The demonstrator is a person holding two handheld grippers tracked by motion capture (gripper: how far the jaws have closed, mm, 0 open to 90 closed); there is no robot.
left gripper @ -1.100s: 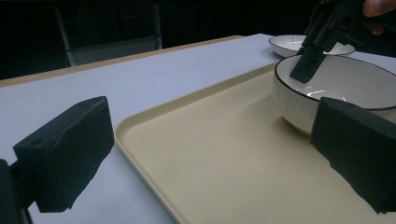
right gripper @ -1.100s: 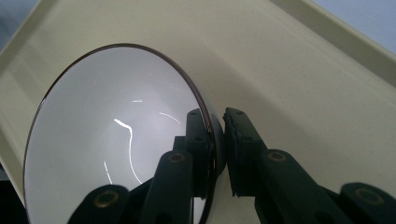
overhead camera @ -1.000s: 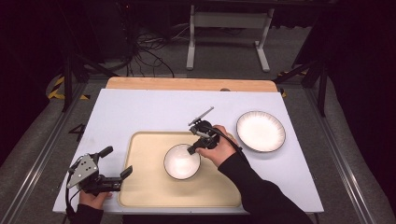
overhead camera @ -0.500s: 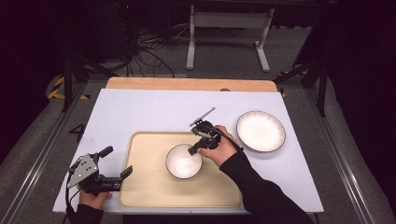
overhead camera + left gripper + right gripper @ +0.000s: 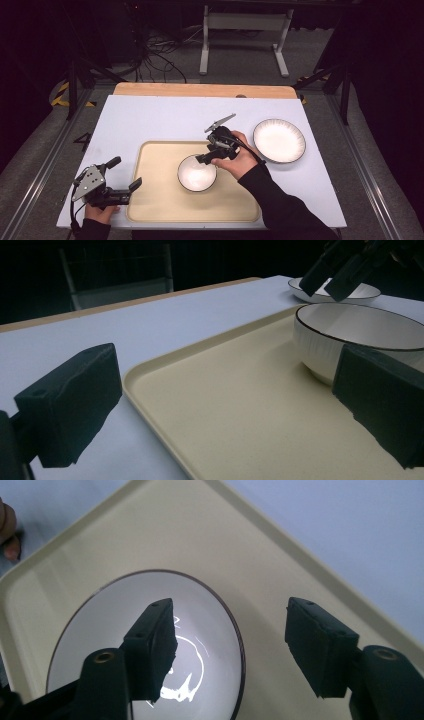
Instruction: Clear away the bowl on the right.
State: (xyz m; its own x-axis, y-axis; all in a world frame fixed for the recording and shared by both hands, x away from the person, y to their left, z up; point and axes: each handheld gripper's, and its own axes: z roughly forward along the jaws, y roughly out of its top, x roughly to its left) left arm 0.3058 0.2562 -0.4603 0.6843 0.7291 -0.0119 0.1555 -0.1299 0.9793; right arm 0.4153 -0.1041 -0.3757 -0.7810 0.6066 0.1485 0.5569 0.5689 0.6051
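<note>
R gripper (image 5: 230,650) over white bowl (image 5: 197,173) on tray (image 5: 150,200); jaws just opened, straddling its rim, gripping nothing. L gripper (image 5: 126,175) wide open, empty.

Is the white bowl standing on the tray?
Yes, in the high view the white bowl stands inside the rim of the beige tray, while the plate lies on the table beside it.
</note>
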